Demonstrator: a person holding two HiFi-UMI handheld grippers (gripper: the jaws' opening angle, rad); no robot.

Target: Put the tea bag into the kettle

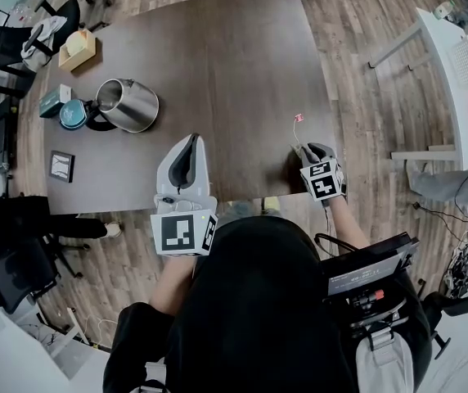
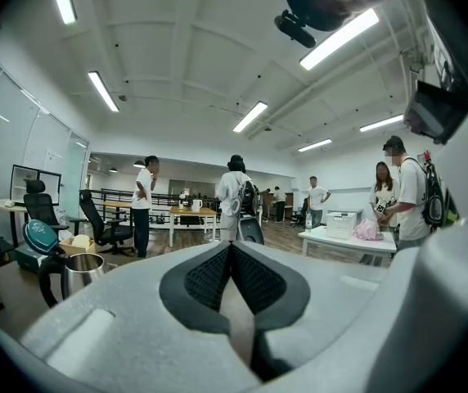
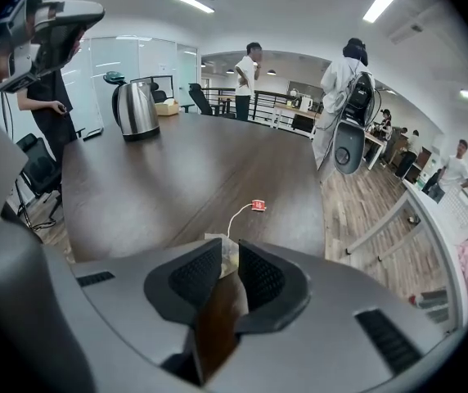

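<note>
Between right gripper (image 3: 229, 256) jaws: tea bag (image 3: 225, 245), apparently pinched; kettle (image 3: 138, 111) well apart.

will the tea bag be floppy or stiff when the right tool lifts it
Probably floppy and very light: the small pale paper tea bag is a thin pouch pinched in the right tool. Its thin white string lies curved on the dark wooden table, so it and the small red tag will likely dangle and swing.
</note>
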